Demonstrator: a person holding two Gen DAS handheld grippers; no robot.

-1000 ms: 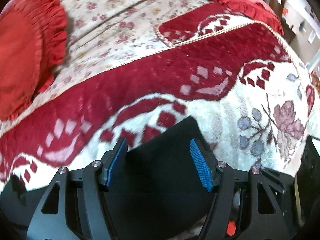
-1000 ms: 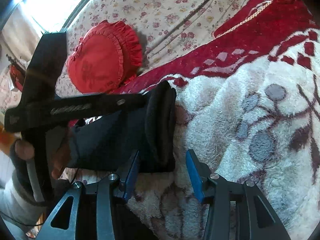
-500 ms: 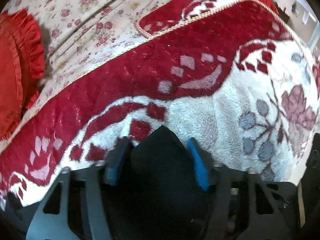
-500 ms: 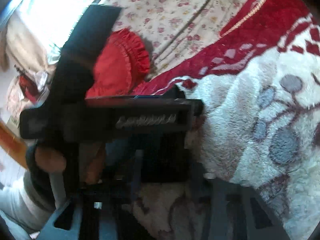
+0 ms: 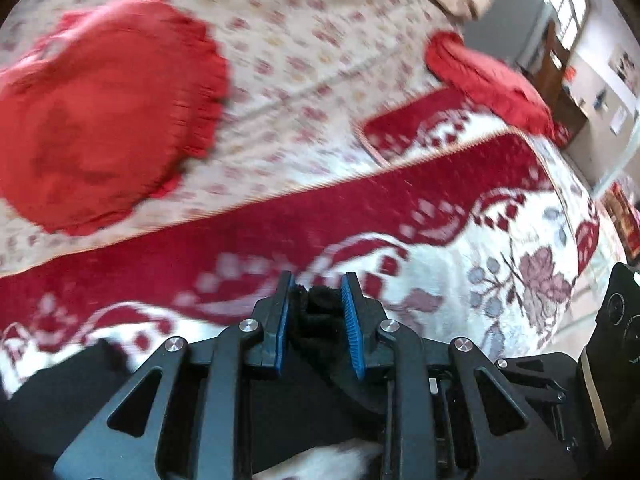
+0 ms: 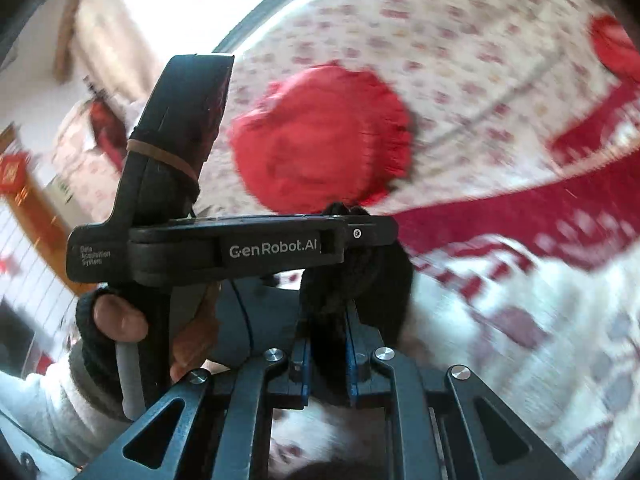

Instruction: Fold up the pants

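Observation:
The black pants [image 5: 312, 384] lie bunched on a red-and-white blanket [image 5: 460, 272]. My left gripper [image 5: 316, 312] is shut on a thick fold of the black fabric, which fills the gap between its blue pads. In the right wrist view, my right gripper [image 6: 327, 344] is shut on another bunch of the pants [image 6: 360, 276]. The left gripper's body [image 6: 240, 246] crosses that view just above and to the left, held by a gloved hand [image 6: 108, 320]. Both grips are close together on the same end of the pants.
A red ruffled cushion [image 5: 100, 116] leans on the floral sofa back [image 5: 300, 40] behind the blanket; it also shows in the right wrist view [image 6: 320, 136]. A second red cushion [image 5: 492, 80] sits far right. The room floor lies beyond the blanket's right edge.
Both grippers have closed on the black fabric; a second ago their jaws stood open around it. Both views have tilted up, so the cushion and sofa back now show more.

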